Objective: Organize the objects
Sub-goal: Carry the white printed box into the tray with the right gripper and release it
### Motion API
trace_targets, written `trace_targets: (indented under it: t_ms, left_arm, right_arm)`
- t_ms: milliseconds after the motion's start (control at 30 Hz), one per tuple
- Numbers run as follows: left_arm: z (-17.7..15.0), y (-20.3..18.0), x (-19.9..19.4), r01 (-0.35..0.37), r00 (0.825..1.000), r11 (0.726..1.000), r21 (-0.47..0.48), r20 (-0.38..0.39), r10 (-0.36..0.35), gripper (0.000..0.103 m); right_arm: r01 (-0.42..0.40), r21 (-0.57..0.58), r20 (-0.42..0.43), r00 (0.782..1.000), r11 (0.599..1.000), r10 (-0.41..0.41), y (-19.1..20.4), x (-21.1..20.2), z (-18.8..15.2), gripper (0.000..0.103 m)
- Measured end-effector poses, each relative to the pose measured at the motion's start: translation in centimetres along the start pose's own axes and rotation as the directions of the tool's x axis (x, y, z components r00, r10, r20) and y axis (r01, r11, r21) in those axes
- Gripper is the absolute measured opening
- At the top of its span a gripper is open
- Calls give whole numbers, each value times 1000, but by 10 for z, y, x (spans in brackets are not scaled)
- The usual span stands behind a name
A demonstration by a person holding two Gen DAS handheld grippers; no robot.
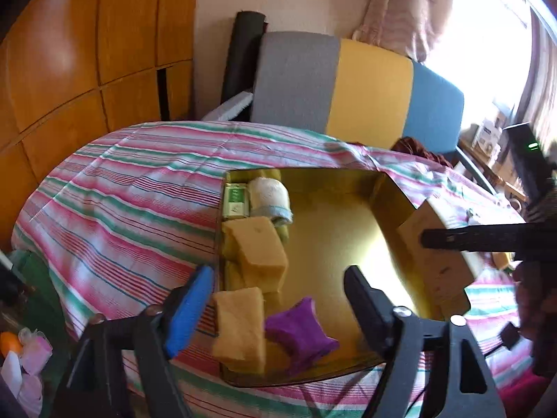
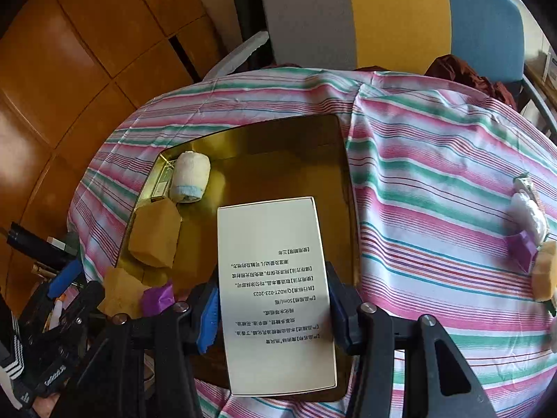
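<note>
Box placement step: we are holding the white carton [image 2: 276, 292] clamped in the right hand-held gripper [image 2: 275, 308] over the gold tray [image 2: 296, 139]; left hand-held gripper [image 1: 278, 299] is hanging open, empty, near side. Next: lowering into the bare right half.

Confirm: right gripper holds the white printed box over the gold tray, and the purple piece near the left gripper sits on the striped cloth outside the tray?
Not quite. The purple piece lies inside the gold tray, beside a yellow sponge, not out on the striped cloth; the left wrist view shows it. The rest holds: the right gripper grips the white printed box over the tray.
</note>
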State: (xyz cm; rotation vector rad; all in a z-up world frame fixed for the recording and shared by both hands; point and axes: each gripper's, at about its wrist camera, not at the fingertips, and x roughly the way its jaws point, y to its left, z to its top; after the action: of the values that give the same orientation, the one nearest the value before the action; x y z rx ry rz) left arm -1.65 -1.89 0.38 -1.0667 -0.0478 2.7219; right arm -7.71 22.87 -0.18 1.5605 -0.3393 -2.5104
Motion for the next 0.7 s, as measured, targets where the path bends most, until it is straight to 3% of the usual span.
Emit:
trace_targets:
  t_ms: [233, 467, 700]
  left_arm:
    - [1, 30, 1, -35, 999, 997, -63, -1, 35, 80]
    - [-4, 51, 7, -43, 999, 993, -112, -25, 40, 80]
    - [-10, 63, 13, -45, 998, 988, -148, -46, 38, 80]
  right_arm:
    - [18, 13, -59, 998, 1000, -17, 26, 52, 34, 52]
    - [49, 88, -62, 997, 995, -44, 46, 94, 78, 53]
    - [-19, 135, -64, 998, 991, 28, 52, 116, 101, 59]
